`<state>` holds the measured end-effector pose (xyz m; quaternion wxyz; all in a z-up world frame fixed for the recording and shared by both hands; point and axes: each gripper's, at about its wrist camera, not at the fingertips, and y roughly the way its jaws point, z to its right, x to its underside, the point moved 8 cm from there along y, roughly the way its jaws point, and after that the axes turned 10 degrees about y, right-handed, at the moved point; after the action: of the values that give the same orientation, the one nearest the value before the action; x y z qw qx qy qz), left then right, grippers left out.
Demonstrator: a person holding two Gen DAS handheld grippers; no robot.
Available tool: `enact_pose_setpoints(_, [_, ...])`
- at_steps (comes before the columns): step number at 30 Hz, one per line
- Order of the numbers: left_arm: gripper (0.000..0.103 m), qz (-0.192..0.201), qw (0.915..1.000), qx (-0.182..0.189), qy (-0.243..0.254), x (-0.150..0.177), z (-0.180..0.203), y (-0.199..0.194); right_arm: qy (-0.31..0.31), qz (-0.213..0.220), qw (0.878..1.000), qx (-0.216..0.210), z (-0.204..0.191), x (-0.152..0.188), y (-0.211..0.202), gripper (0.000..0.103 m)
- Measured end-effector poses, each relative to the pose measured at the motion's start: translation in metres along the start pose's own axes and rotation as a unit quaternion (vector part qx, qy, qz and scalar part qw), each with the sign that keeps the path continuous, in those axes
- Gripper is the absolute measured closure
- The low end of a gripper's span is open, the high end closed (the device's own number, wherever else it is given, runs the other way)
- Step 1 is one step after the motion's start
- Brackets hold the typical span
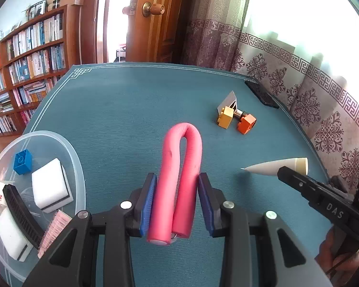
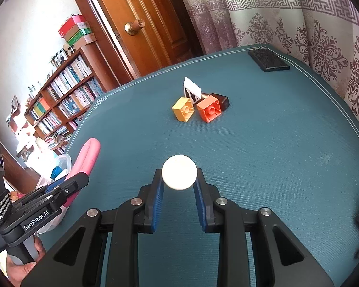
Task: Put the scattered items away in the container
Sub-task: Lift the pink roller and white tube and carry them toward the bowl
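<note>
Left gripper (image 1: 176,199) clamps a folded pink foam tube (image 1: 179,174); the clear container (image 1: 69,148) sits at its nine o'clock. Right gripper (image 2: 179,186) pinches a white cone (image 2: 179,172). Yellow block (image 2: 183,109) and orange block (image 2: 209,108) lie at twelve o'clock.

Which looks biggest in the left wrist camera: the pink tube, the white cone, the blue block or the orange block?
1. Pink foam tube, by far, though nearest the camera.
2. White cone.
3. Blue block and orange block look alike; the orange one lies farther off, so no ranking.
</note>
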<state>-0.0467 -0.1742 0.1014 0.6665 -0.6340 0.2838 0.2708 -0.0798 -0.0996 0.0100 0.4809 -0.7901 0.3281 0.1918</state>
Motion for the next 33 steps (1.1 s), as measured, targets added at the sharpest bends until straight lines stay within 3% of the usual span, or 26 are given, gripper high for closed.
enact_pose_setpoints(16, [0.063, 0.017, 0.9995, -0.007, -0.025, 0.010, -0.040, -0.021, -0.043, -0.003, 0.999, -0.017, -0.052, 0.013, 0.000, 0.076])
enact_pose_setpoints(25, [0.059, -0.021, 0.9992, 0.026, 0.023, 0.023, -0.009, 0.006, -0.043, -0.009, 0.999, -0.010, -0.048, 0.020, -0.003, 0.076])
enact_pose_setpoints(33, [0.058, -0.060, 0.9973, 0.015, 0.039, 0.036, 0.000, 0.031, -0.036, -0.007, 0.999, -0.018, -0.042, 0.016, -0.007, 0.076])
